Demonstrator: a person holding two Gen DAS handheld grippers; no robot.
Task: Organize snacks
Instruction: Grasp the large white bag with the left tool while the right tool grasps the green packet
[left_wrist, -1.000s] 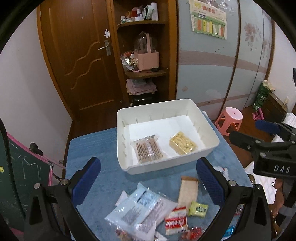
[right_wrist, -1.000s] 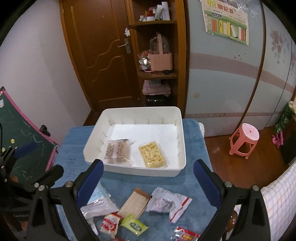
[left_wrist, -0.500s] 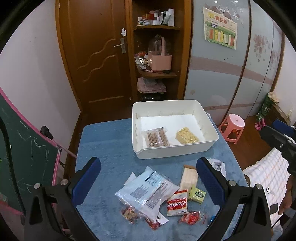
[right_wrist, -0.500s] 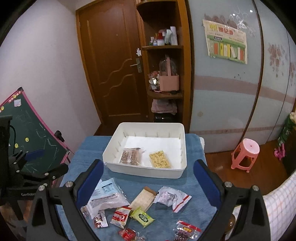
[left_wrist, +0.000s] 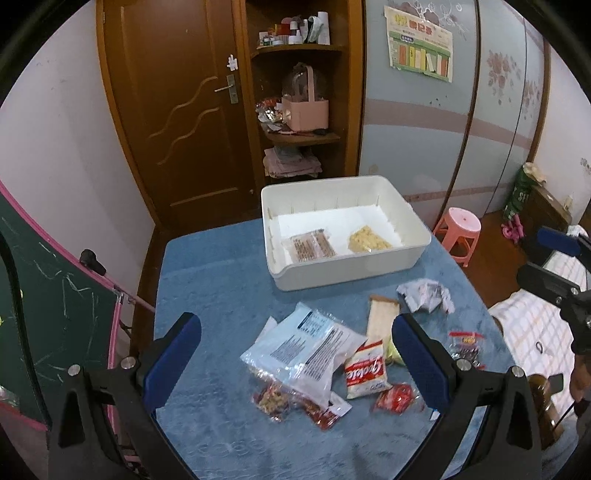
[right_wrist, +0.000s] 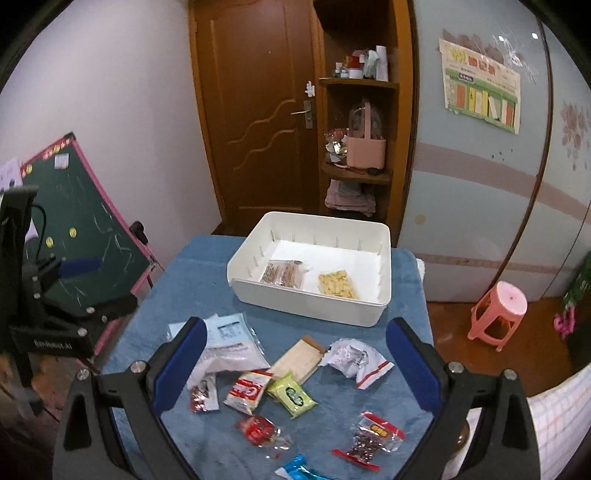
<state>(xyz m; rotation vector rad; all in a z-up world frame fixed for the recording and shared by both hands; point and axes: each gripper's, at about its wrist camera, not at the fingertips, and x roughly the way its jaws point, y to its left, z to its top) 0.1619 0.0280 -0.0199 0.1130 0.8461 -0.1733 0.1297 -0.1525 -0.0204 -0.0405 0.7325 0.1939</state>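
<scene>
Table: blue cloth-covered top (left_wrist: 221, 266), carrying the bin at its far end and loose snacks at the near end.
Bin: white plastic tray (left_wrist: 347, 271) with slotted inner walls, upright, well apart from both grippers.
Bin contents: brown biscuit pack (left_wrist: 312, 245) lying flat on the left of the floor; yellow snack pack (right_wrist: 338, 284) beside it on the right, the two apart.
Left gripper: (left_wrist: 295, 358) held above the near snack pile, blue-padded jaws spread wide, nothing between them.
Right gripper: (right_wrist: 295, 363) likewise above the near end of the table, jaws spread wide, gripping nothing.
Large clear bag: (left_wrist: 306, 350) biggest loose item, printed label facing up, overlapping smaller packets under its near edge.
Tan flat pack: (right_wrist: 297, 360) lies between the large bag and the crumpled wrapper, its far end pointing toward the bin.
Crumpled white wrapper: (right_wrist: 352, 356) just right of the tan pack, red strip at its near edge.
Red-and-white cookie pack: (left_wrist: 365, 369) touching the near end of the tan pack.
Green packet: (right_wrist: 291, 395) just right of the cookie pack.
Red candy packet: (right_wrist: 258, 430) nearer than the green one.
Red-trimmed clear pouch: (right_wrist: 369, 441) dark contents, near right corner.
Blue wrapper: (right_wrist: 297, 470) at the nearest table edge, partly cut off.
</scene>
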